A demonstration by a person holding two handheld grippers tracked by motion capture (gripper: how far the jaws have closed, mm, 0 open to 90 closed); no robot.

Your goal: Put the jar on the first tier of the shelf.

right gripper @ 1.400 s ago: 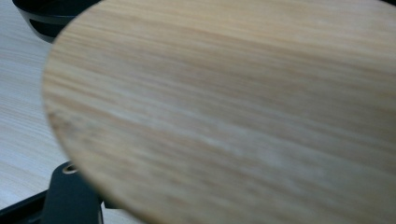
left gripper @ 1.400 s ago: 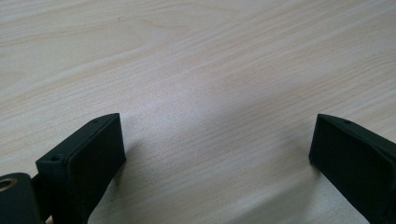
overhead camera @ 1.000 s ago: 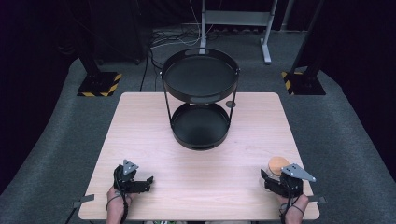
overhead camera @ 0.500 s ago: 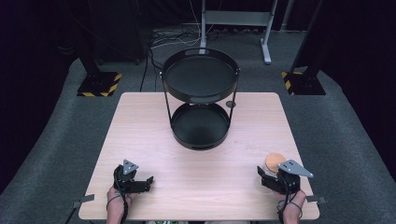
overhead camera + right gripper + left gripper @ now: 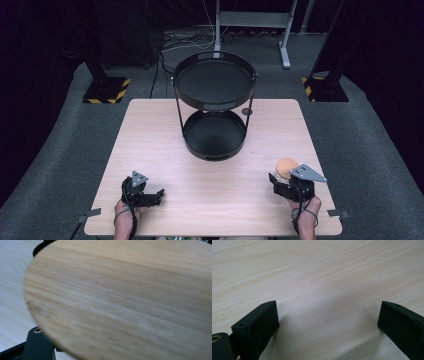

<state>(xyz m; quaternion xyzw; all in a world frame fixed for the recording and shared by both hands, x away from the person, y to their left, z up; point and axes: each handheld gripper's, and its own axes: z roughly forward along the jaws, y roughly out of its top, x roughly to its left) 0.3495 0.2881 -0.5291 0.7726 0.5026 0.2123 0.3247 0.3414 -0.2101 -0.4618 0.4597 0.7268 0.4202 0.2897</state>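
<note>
- The left gripper (image 5: 159,192) rests on the table (image 5: 150,135) near its front edge, jaws spread wide with bare wood between them.
- The right gripper (image 5: 274,178) clamps the round wooden lid (image 5: 286,166) at the table's front right.
- The black two-tier rack (image 5: 215,107) stands farther back, well apart from both.

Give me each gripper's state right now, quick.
Left gripper: open, nothing between its jaws, low over the light wooden table.
Right gripper: shut on the round wooden lid.

A light wooden table (image 5: 150,145) bears a black two-tier tray stand (image 5: 215,142).
</note>
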